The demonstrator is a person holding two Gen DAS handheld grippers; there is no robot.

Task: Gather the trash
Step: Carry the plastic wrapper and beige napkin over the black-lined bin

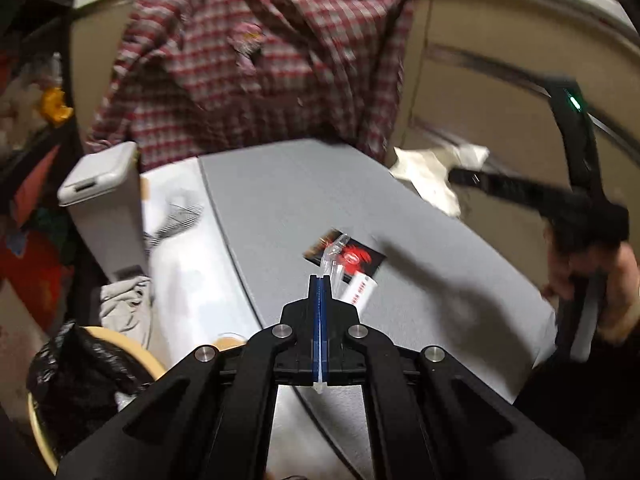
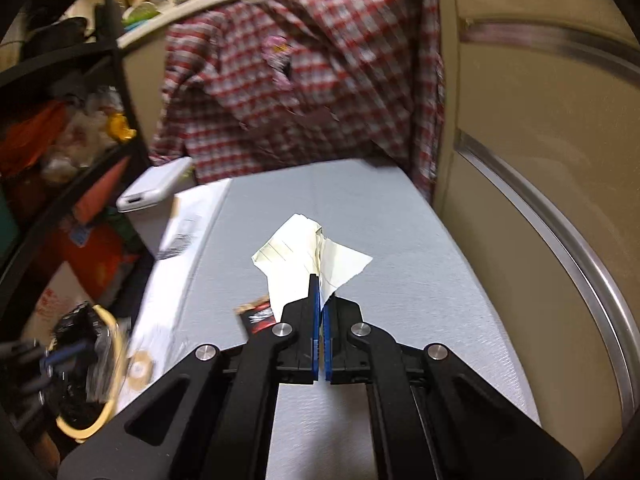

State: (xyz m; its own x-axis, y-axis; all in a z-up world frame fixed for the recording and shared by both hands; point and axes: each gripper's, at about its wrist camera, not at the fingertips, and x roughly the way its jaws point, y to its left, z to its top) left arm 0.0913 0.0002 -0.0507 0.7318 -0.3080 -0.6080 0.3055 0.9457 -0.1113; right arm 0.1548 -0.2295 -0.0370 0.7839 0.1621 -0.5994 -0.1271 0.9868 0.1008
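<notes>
The left gripper (image 1: pixel 320 280) is pressed together on a clear plastic wrapper (image 1: pixel 334 254) – thin, light and slippery – above the middle of the grey desk (image 1: pixel 280 200), over a red-black packet (image 1: pixel 352 258). The right gripper (image 2: pixel 321 292) pinches a crumpled paper (image 2: pixel 308 252) by its lower corner; it is soft, so I judge a fold holds better than a loose edge.

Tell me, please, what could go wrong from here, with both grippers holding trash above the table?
1. The left gripper pinches only a thin strip of the clear wrapper; it may slip out before reaching the bin.
2. The right gripper grips the crumpled paper by one corner, so it could tear or fall.
3. The red and black packet on the table could be missed.
</notes>
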